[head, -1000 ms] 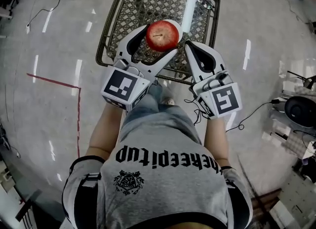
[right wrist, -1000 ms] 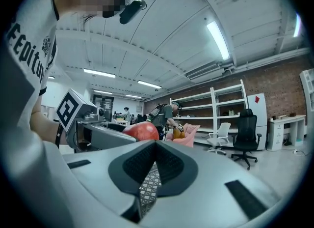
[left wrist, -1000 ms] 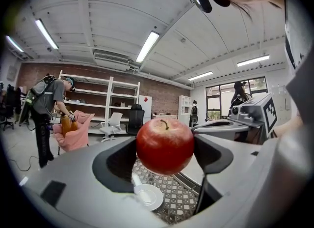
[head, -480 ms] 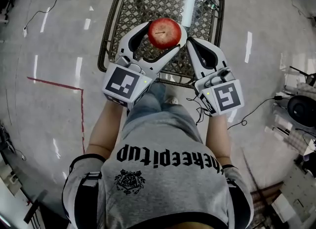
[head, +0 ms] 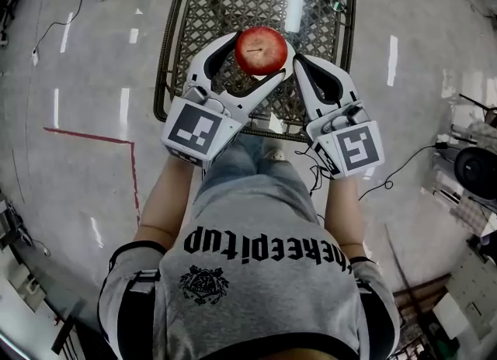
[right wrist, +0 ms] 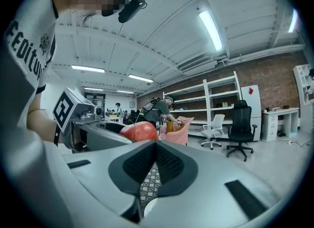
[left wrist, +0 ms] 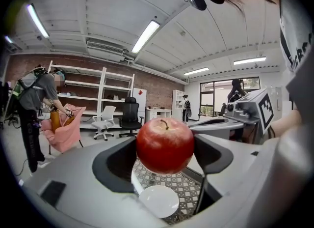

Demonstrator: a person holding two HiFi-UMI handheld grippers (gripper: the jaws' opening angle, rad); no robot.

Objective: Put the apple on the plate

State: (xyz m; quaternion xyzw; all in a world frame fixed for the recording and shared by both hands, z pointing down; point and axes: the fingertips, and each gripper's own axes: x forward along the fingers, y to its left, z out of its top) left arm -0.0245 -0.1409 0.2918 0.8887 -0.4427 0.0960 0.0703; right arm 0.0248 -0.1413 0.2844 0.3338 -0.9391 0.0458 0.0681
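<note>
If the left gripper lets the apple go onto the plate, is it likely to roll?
Probably somewhat: the apple is round and glossy, so it may roll on the smooth white plate. It looks firm; the left gripper holds it by its sides without visible denting.

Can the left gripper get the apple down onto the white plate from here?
Probably yes. The left gripper is shut on the apple, and the plate lies on the mesh table below it, nothing between. The right gripper, shut and empty, sits off to the side.
</note>
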